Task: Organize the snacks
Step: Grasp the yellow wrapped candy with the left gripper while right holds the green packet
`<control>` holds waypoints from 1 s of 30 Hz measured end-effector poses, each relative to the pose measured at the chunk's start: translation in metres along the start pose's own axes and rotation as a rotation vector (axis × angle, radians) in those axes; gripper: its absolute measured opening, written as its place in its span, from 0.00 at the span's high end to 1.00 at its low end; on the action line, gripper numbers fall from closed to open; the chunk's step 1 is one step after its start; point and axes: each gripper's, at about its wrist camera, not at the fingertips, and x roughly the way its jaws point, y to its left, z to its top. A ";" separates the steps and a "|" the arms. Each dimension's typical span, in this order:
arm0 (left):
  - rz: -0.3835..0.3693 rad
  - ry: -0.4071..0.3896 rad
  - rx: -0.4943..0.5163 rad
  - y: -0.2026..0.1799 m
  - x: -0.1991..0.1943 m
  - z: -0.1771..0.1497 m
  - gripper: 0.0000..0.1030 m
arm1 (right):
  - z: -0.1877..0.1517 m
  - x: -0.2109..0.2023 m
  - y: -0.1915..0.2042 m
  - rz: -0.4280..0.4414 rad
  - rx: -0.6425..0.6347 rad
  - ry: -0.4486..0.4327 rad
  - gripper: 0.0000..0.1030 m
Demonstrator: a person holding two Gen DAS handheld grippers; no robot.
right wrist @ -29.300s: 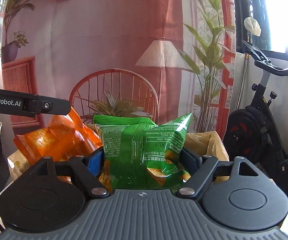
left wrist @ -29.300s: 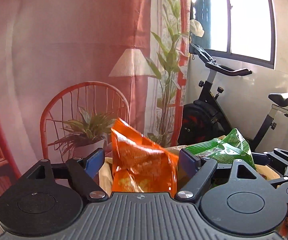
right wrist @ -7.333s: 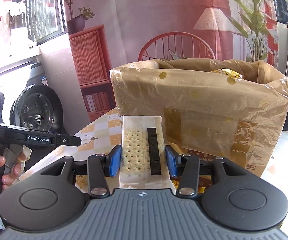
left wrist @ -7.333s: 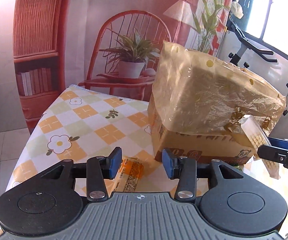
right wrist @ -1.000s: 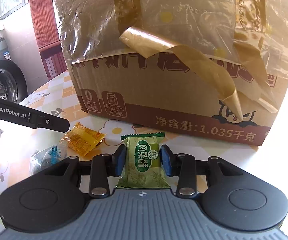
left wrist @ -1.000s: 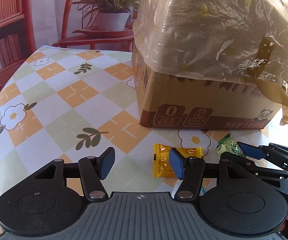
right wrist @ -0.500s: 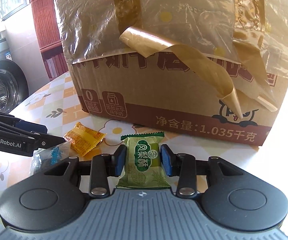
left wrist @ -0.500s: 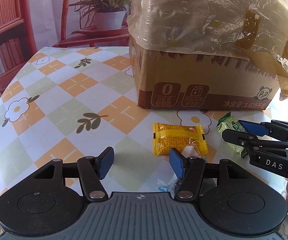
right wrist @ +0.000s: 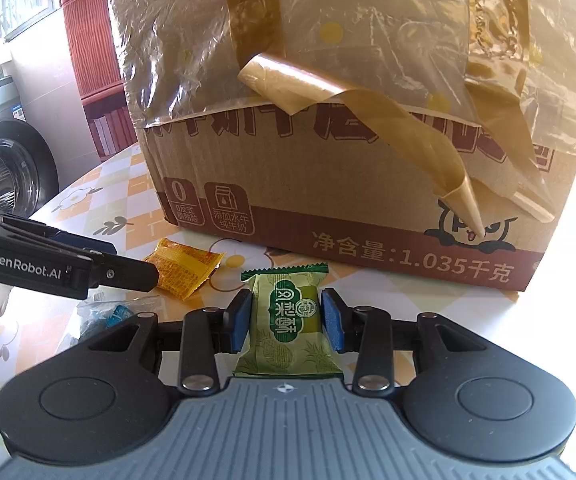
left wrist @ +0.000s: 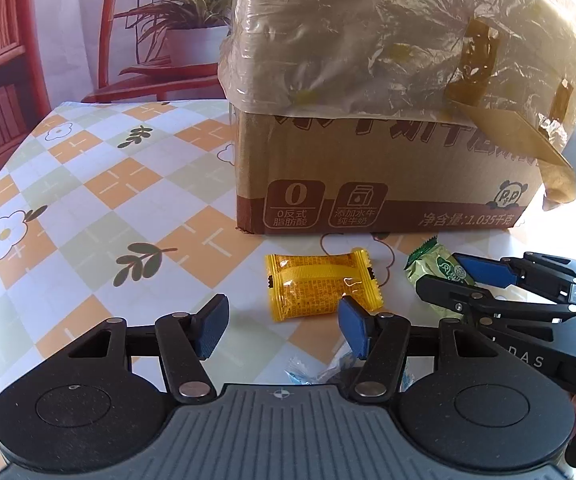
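Observation:
A green snack packet [right wrist: 288,316] lies on the tablecloth in front of the cardboard box [right wrist: 327,208], with my right gripper [right wrist: 286,316] shut on its sides. In the left wrist view the same packet [left wrist: 427,258] shows at the right, between the right gripper's [left wrist: 435,270] fingers. My left gripper [left wrist: 282,326] hangs open over the table. An orange snack packet [left wrist: 319,288] lies just ahead of its right finger, apart from it. A clear wrapper with blue print [left wrist: 307,374] lies under the left gripper.
The box carries a yellowish plastic liner [left wrist: 387,40] taped over its rim, with a loose tape strip [right wrist: 367,112] hanging down its front. The checked floral tablecloth [left wrist: 100,200] stretches left. A red chair with a potted plant [left wrist: 184,32] stands behind the table.
My left gripper has drawn back, so the orange packet now lies ahead of its fingers instead of beside the right one. The right gripper keeps still on the green packet.

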 end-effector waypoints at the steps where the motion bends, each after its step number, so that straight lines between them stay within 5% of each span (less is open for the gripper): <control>1: -0.004 -0.008 -0.010 0.001 -0.002 0.002 0.39 | 0.000 0.000 0.000 0.000 0.000 0.000 0.61; 19: -0.218 -0.026 -0.003 0.004 0.036 0.034 0.49 | 0.000 0.000 0.001 -0.001 -0.001 0.002 0.61; 30: -0.183 -0.012 0.024 0.011 0.026 0.008 0.49 | 0.000 0.000 0.000 -0.001 0.000 0.002 0.61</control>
